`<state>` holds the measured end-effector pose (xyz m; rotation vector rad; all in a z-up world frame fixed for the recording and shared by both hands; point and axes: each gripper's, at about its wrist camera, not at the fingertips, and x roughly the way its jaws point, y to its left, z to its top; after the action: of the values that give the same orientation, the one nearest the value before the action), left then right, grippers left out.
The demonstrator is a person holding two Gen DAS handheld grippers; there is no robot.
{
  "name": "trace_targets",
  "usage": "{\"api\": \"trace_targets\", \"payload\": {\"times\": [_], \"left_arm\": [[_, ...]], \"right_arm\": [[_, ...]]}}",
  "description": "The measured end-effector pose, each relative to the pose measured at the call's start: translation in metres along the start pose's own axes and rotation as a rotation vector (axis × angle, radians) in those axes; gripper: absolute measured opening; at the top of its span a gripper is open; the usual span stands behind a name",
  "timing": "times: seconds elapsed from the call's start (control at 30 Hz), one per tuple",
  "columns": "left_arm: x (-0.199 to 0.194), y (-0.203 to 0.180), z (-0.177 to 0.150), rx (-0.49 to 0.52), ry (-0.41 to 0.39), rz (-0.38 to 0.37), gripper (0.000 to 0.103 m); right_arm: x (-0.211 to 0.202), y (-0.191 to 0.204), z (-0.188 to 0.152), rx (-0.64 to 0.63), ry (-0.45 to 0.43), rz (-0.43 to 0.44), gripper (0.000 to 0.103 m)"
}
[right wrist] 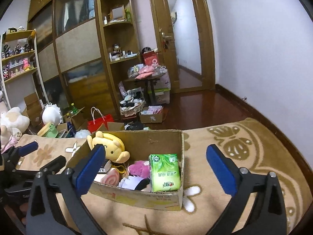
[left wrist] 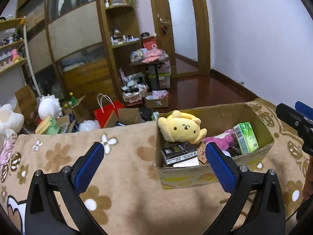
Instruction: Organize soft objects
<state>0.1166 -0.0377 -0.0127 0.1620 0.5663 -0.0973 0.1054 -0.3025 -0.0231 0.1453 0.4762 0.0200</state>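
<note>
I see my left gripper (left wrist: 154, 166) and right gripper (right wrist: 154, 168) built alike: matte black plastic arms shaped like splayed triangles, silver round screws at the joints, and long blue rubber pads (left wrist: 89, 168) with ridged inner faces lining the jaws.

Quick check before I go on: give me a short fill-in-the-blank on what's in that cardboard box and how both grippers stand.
1. The yellow plush toy lies inside the open brown cardboard ____.
2. The tissue pack in the cardboard box is coloured ____.
3. The left gripper and the right gripper both stand ____, holding nothing.
4. The box rests on a beige blanket patterned with ____.

Missing words: box; green; open; flowers
</note>
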Motion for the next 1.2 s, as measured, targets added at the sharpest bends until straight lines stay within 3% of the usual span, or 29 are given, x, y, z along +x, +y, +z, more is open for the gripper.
{"api": "trace_targets", "payload": {"times": [0.3, 0.5, 0.67, 1.0, 1.2], "left_arm": [[-0.053, 0.007, -0.002, 0.036, -0.045, -0.01, 0.102], [-0.082, 0.013, 0.0, -0.001, -0.06, -0.052, 0.102], [-0.115, 0.014, -0.005, 0.003, -0.104, -0.045, 0.102], [-0.148, 0.021, -0.018, 0.004, -0.129, -0.035, 0.102], [-0.143, 0.021, -0.027, 0.009, -0.11, -0.027, 0.102]], "right_arm": [[-0.049, 0.005, 0.008, 0.015, -0.034, -0.023, 0.103], [-0.085, 0.007, 0.014, 0.006, -0.063, -0.034, 0.103], [-0.116, 0.006, 0.013, -0.004, -0.096, -0.052, 0.103], [-0.152, -0.003, -0.001, 0.006, -0.125, -0.083, 0.103], [-0.151, 0.0, -0.012, -0.024, -0.115, -0.102, 0.103]]}}
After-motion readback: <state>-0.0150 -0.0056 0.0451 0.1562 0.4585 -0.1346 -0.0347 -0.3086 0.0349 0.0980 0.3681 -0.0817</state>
